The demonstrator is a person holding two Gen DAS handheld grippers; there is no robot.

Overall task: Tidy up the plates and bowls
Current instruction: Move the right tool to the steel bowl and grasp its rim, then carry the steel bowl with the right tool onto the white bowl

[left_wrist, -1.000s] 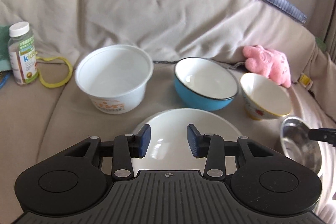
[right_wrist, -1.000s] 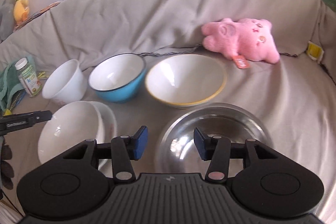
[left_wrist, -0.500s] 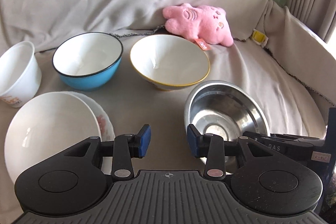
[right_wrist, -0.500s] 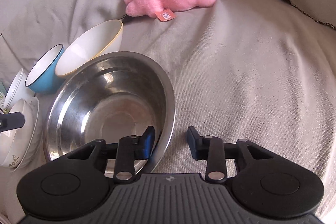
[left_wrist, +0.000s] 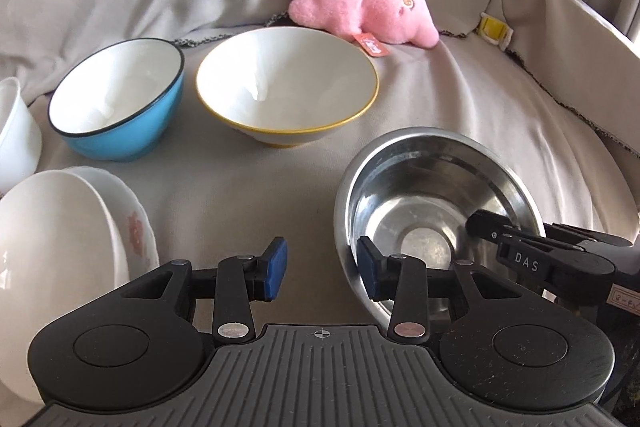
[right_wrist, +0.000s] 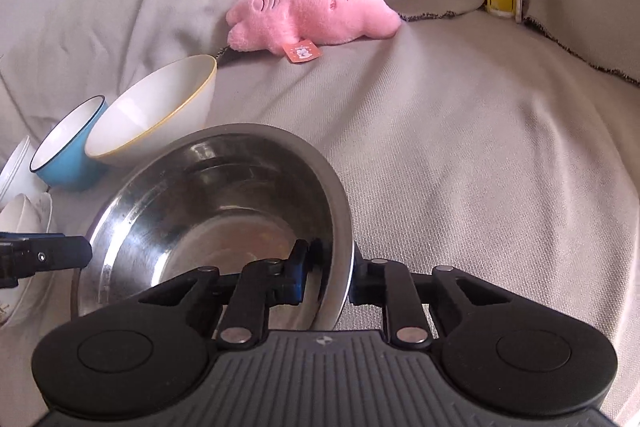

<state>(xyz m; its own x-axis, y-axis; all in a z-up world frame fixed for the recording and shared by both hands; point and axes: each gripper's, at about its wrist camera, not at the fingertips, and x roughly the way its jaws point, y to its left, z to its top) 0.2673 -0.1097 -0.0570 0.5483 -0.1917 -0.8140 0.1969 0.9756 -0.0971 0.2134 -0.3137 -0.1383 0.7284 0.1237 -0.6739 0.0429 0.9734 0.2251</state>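
Now the right gripper (right_wrist: 329,275) has its jaws pinching the near rim of the steel bowl (right_wrist: 208,211), which sits on the sofa (right_wrist: 460,155). Beside it, the left gripper (left_wrist: 322,269) hovers with jaws spread, holding nothing. Behind stand a yellow-rimmed bowl (left_wrist: 286,85) and a blue bowl (left_wrist: 120,99); a white bowl (left_wrist: 48,247) rests on a plate (left_wrist: 138,227) at left.

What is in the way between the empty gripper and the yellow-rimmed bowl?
Nothing visible. The left gripper is open over bare sofa cover, which runs straight to the yellow-rimmed bowl. The steel bowl sits off to its right, pinched by the right gripper.
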